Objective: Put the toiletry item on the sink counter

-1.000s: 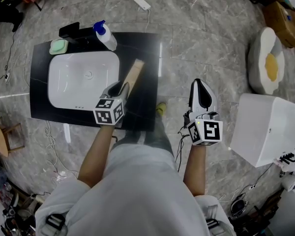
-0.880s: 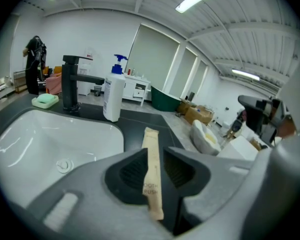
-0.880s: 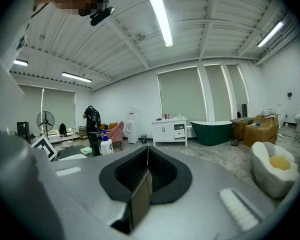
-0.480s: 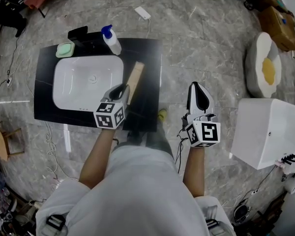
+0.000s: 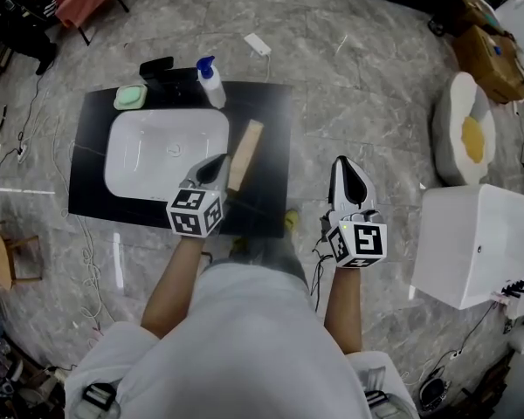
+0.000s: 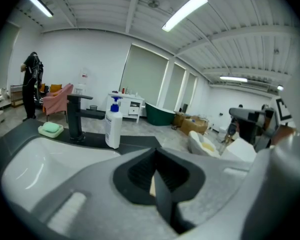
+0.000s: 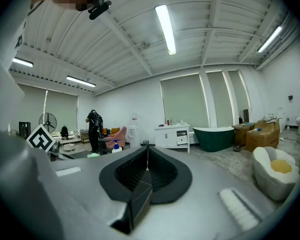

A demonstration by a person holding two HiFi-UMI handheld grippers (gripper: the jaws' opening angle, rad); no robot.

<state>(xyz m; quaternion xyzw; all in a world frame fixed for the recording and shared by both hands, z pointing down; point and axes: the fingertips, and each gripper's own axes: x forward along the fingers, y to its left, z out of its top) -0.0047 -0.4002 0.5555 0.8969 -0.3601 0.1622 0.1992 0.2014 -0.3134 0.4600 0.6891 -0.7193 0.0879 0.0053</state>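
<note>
A long tan box (image 5: 245, 154) lies flat on the black sink counter (image 5: 271, 103), just right of the white basin (image 5: 157, 151). My left gripper (image 5: 217, 161) hovers over the counter at the box's near left side, its jaws shut. In the left gripper view the jaws (image 6: 156, 151) meet at a point, and a tan sliver of the box (image 6: 151, 185) shows behind them. My right gripper (image 5: 348, 166) is off the counter over the floor to the right, shut and empty (image 7: 147, 151).
A pump bottle (image 5: 213, 85), a black faucet (image 5: 162, 68) and a green soap in a dish (image 5: 130, 96) stand along the counter's far edge. A white tub-like block (image 5: 476, 243) and an egg-shaped cushion (image 5: 465, 129) sit on the floor at the right.
The left gripper has drawn back off the box's near end and now sits beside it. The box stays flat on the counter. The right gripper has held its place.
</note>
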